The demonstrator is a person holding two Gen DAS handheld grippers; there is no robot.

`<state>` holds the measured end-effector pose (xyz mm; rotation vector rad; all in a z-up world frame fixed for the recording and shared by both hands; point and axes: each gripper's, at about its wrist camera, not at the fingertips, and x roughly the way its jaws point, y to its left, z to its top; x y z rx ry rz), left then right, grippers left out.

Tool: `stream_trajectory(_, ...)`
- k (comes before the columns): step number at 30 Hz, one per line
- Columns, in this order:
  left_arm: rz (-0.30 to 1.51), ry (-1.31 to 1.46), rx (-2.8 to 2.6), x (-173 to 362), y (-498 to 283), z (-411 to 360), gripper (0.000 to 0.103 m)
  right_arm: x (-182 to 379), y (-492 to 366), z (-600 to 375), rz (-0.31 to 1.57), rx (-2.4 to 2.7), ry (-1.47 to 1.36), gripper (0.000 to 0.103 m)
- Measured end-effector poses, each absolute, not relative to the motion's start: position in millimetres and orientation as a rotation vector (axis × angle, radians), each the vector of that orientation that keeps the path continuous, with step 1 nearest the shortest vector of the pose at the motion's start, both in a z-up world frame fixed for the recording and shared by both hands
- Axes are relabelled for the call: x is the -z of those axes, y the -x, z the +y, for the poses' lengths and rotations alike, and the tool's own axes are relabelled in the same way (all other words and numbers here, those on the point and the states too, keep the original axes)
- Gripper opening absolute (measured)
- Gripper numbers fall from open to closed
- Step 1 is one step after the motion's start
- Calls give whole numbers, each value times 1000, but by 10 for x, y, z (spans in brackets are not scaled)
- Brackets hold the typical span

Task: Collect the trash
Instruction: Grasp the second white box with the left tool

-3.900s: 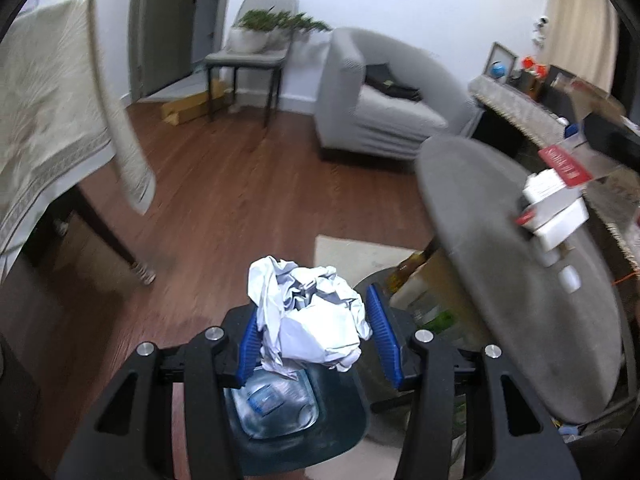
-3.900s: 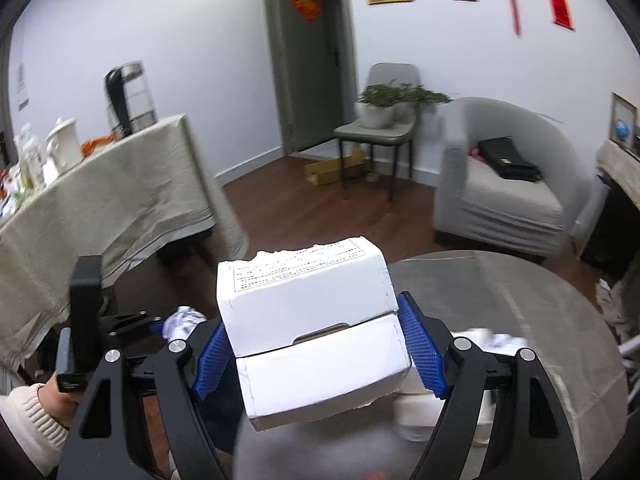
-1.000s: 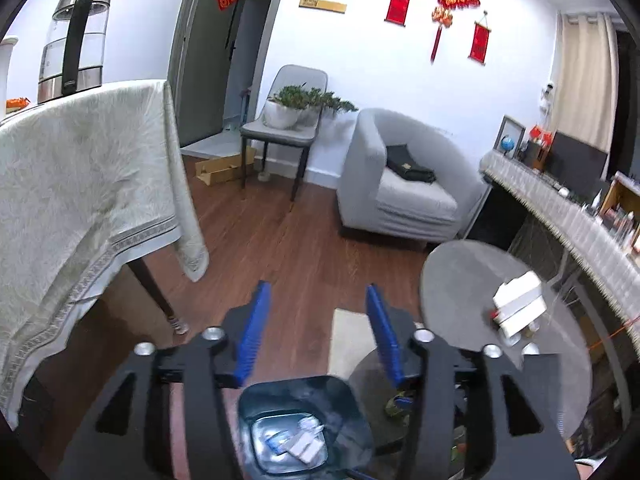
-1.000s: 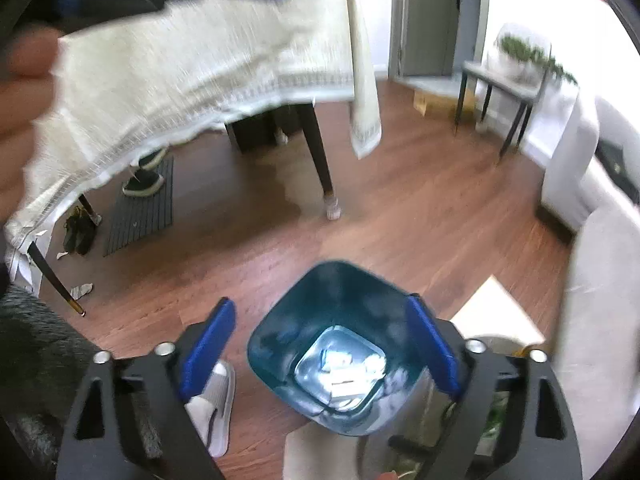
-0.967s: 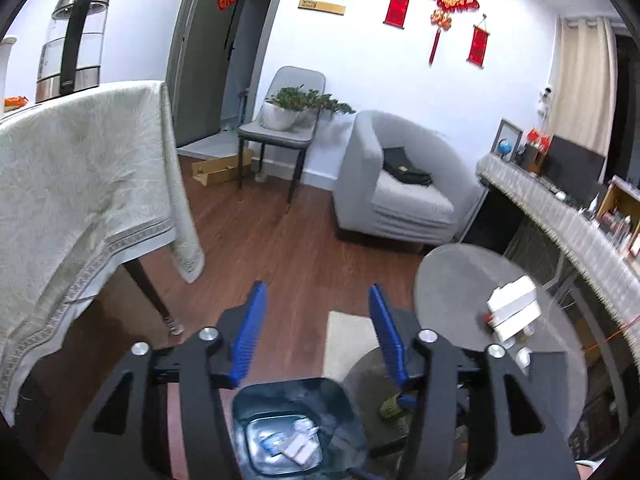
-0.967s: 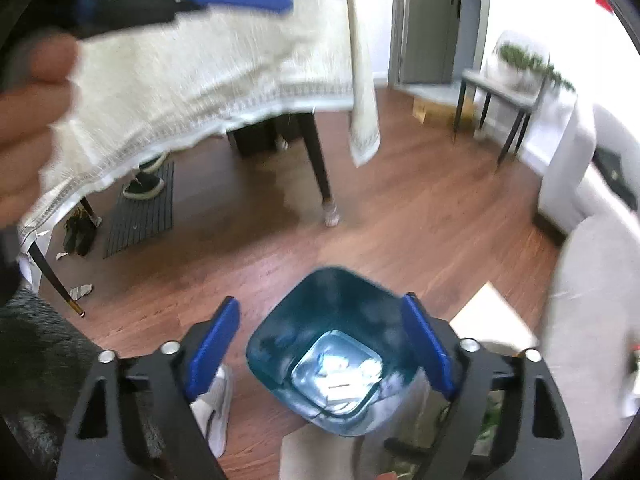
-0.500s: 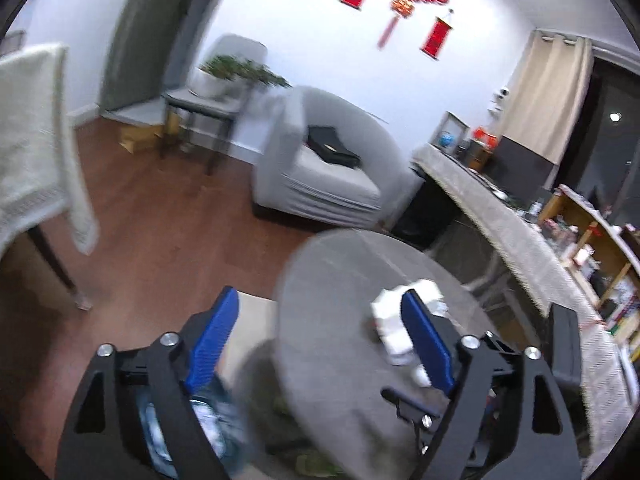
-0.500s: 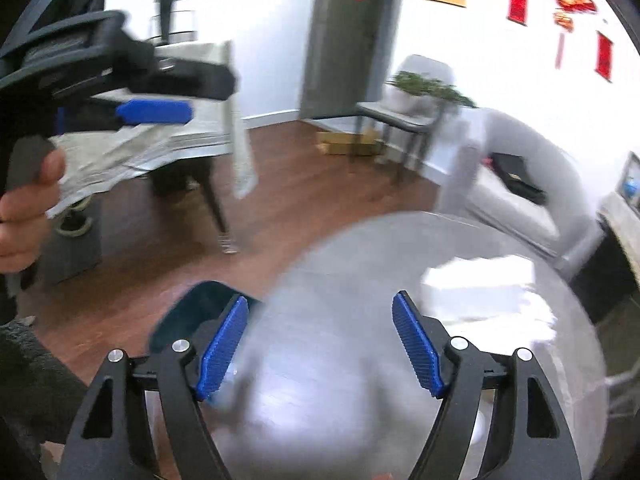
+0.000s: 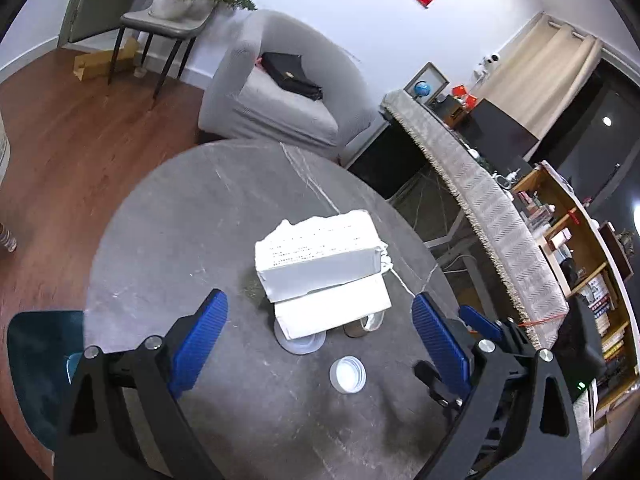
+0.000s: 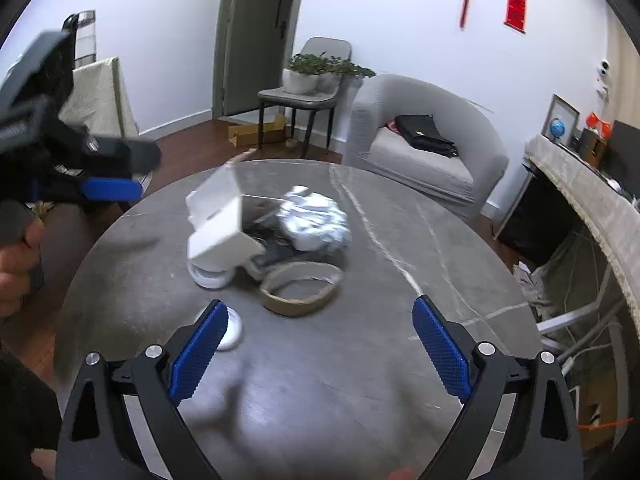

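Swinging both emptied grippers back from bin (image 9: pixel 36 360) to table (image 9: pixel 180 208); left gripper (image 9: pixel 320 334) and right gripper (image 10: pixel 320 350) are opening wide, nothing between. White box (image 9: pixel 320 260) and crumpled paper (image 10: pixel 316 222) remain there.

This is a home, a lived-in sitting room. A grey upholstered armchair (image 10: pixel 424 152) stands against the white wall with a black bag (image 10: pixel 424 132) on its seat, and beside it a grey chair (image 10: pixel 304 92) carries potted plants (image 10: pixel 316 70). The floor is dark wood (image 9: pixel 60 128). Red paper hangings (image 10: pixel 516 4) decorate the wall near a grey-green door (image 10: pixel 252 36). A round grey stone-topped table (image 10: pixel 360 360) fills the middle of the room. Along one side runs a sideboard draped with a fringed cloth (image 9: pixel 492 216), with a small globe (image 9: pixel 422 89) at its far end, open wooden shelves (image 9: pixel 576 248) of books and small boxes behind it, and cream curtains (image 9: pixel 548 72) beyond.
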<state>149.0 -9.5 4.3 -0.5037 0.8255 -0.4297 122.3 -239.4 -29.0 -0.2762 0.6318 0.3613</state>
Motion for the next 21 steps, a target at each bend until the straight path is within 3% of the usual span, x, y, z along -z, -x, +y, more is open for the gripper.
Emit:
stream_trajectory(12, 818, 549, 422, 18, -1707, -320, 95, 393, -1203, -2682, 667, -366, 257, 96)
stream_trajectory(17, 826, 515, 391, 47, -1753, -374, 69, 428, -1148, -2624, 682, -400, 269, 96)
stream_trajectory(21, 818, 513, 402, 48, -1754, -366, 59, 442, -1151, -2540, 710, -481, 238, 96)
